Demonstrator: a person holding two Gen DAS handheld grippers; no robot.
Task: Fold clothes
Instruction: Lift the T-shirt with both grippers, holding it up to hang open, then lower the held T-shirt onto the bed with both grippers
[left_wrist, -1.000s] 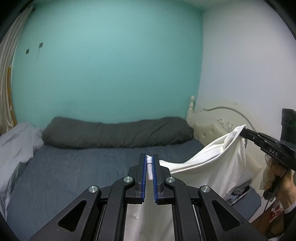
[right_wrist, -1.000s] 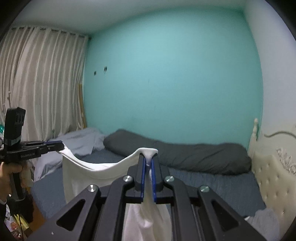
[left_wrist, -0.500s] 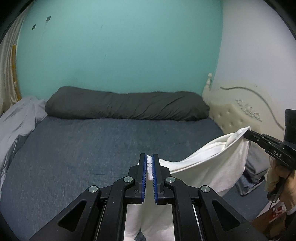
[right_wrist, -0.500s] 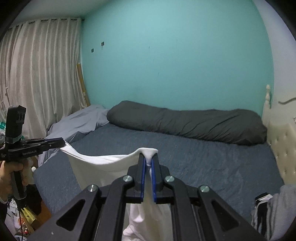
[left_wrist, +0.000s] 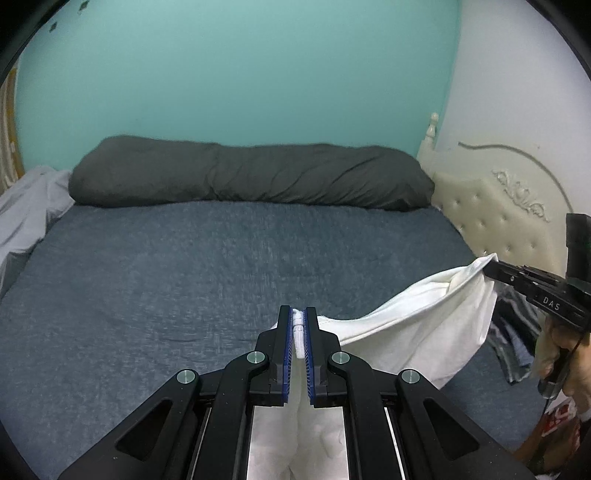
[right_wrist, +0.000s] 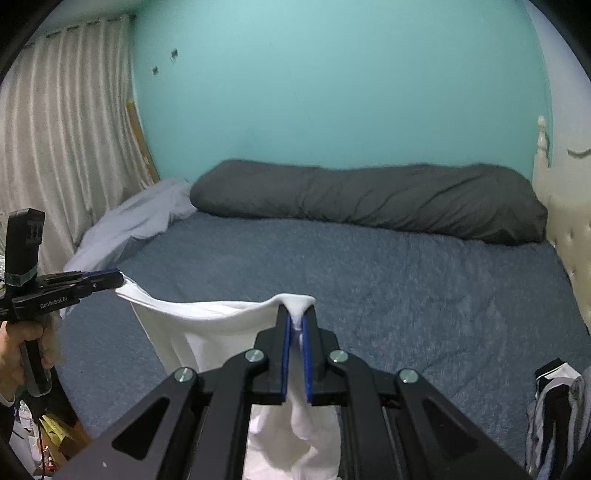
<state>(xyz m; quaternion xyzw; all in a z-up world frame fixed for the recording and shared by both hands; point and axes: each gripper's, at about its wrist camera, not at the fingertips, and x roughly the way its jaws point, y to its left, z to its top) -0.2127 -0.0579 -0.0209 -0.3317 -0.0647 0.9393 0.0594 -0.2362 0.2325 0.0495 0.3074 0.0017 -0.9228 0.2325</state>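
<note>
Below and ahead lies the blue bed, while the left claw and right claw (each clamped on a corner) hold the white garment stretched crosswise between them.

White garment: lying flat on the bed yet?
No, the white garment hangs in the air between the left gripper and the right gripper, sagging above the blue bed.
</note>
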